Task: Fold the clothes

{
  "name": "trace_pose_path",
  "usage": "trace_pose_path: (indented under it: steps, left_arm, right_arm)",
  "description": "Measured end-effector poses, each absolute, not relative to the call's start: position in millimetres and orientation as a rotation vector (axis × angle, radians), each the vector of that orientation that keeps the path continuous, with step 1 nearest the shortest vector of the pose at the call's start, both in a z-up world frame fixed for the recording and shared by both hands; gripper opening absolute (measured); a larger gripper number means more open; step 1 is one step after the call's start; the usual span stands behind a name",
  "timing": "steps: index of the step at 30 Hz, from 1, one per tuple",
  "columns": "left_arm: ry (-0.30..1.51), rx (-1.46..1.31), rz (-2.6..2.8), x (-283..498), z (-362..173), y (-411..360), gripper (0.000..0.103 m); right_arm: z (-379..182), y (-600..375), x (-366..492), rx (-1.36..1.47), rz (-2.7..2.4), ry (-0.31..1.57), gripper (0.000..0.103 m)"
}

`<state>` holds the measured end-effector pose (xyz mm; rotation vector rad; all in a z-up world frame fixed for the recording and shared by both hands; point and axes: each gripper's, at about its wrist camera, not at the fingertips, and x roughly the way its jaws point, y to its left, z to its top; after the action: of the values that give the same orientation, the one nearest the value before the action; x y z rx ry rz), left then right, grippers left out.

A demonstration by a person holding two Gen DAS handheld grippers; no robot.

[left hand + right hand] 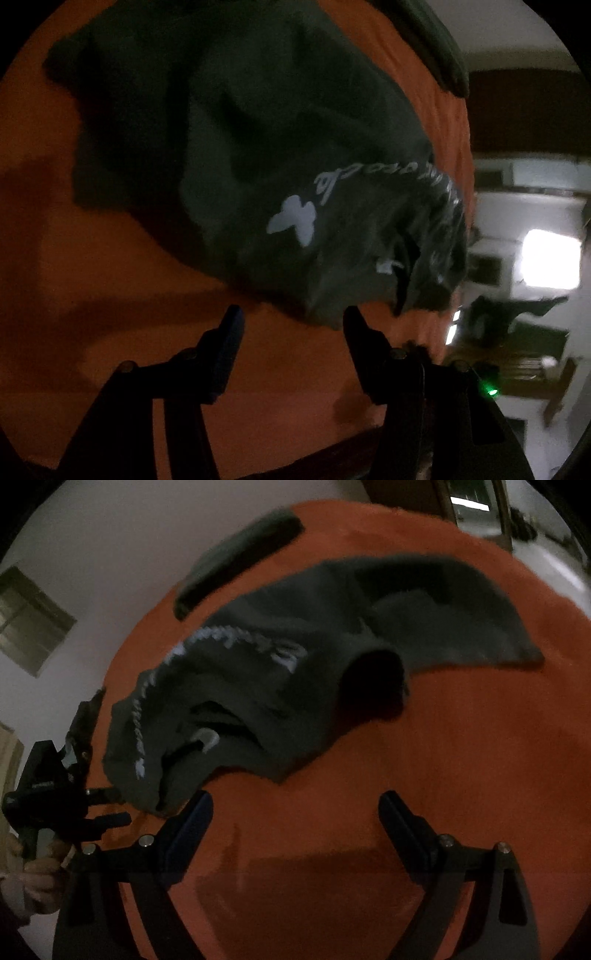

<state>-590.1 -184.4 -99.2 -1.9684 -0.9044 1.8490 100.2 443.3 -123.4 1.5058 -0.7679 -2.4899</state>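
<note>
A dark green T-shirt (280, 155) with white lettering and a pale butterfly print lies crumpled on an orange bedcover (110, 258). My left gripper (293, 319) is open just short of the shirt's near edge, which reaches up to its right fingertip; nothing is pinched. In the right wrist view the same shirt (280, 679) spreads across the orange cover (461, 757), one sleeve out to the right. My right gripper (295, 799) stands open over bare cover in front of it. The left gripper (110, 806), held by a hand (33, 871), sits open at the shirt's left corner.
A second dark garment (240, 554), folded into a long bundle, lies at the far edge of the cover and shows again at the top right (436, 44). A pale wall with a window (29, 620) is beyond the left edge. A dim room with a bright light (550, 258) lies to the right.
</note>
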Motion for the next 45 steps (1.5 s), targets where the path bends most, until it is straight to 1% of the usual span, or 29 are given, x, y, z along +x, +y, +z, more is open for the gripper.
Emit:
trace_pose_path:
  steps: [4,7,13,14,15,16,18,19,20,24,30,33,37,40,42,45]
  left_arm:
    - [-1.127,-2.067,1.762,-582,-121,-189,0.057]
    - [-1.315,-2.055,1.758,-574,-129,-196,0.057]
    - [-1.48,-2.03,1.807,-572,-126,-206,0.057]
    - [-1.484,-2.021,1.835,-571,-124,-206,0.053]
    - [-1.456,-1.993,1.921,-570,-116,-206,0.042]
    - [-1.381,-1.944,2.04,-570,-105,-205,0.002]
    - [-1.175,-1.844,2.225,-575,-83,-201,0.002]
    - [-1.115,-1.812,2.268,-577,-75,-200,0.002]
    - [-1.093,-1.788,2.298,-580,-67,-203,0.002]
    - [-1.195,-1.738,2.306,-592,-41,-239,0.002]
    - [-1.233,-1.638,2.575,-617,9,-339,0.001]
    - [-1.321,-1.636,2.476,-625,6,-385,0.001]
    - [-1.25,-1.795,2.324,-611,-20,-385,0.002]
    - [-1.245,-1.91,2.154,-598,-46,-365,0.005]
    - [-1.265,-1.947,2.073,-586,-58,-348,0.005]
    - [-1.253,-1.915,2.044,-576,-52,-325,0.008]
  right_arm:
    - [-128,442,107,1.506,-2.484,-0.798,0.091]
    - [-129,439,112,1.502,-2.492,-0.801,0.091]
    - [-134,434,118,1.525,-2.491,-0.775,0.091]
    - [-134,432,118,1.528,-2.494,-0.761,0.091]
    - [-134,430,119,1.53,-2.497,-0.747,0.091]
    - [-133,429,120,1.53,-2.497,-0.745,0.091]
    - [-130,429,122,1.526,-2.494,-0.742,0.091]
    - [-129,430,124,1.523,-2.492,-0.742,0.091]
    - [-129,431,125,1.52,-2.49,-0.747,0.091]
    - [-130,438,128,1.512,-2.481,-0.782,0.091]
    - [-130,439,128,1.516,-2.475,-0.78,0.091]
    - [-131,439,125,1.525,-2.472,-0.772,0.091]
    - [-130,438,121,1.541,-2.468,-0.756,0.091]
    - [-126,428,112,1.568,-2.486,-0.642,0.091]
    - [-117,411,100,1.562,-2.504,-0.443,0.091]
    - [-98,369,86,1.459,-2.502,0.09,0.091]
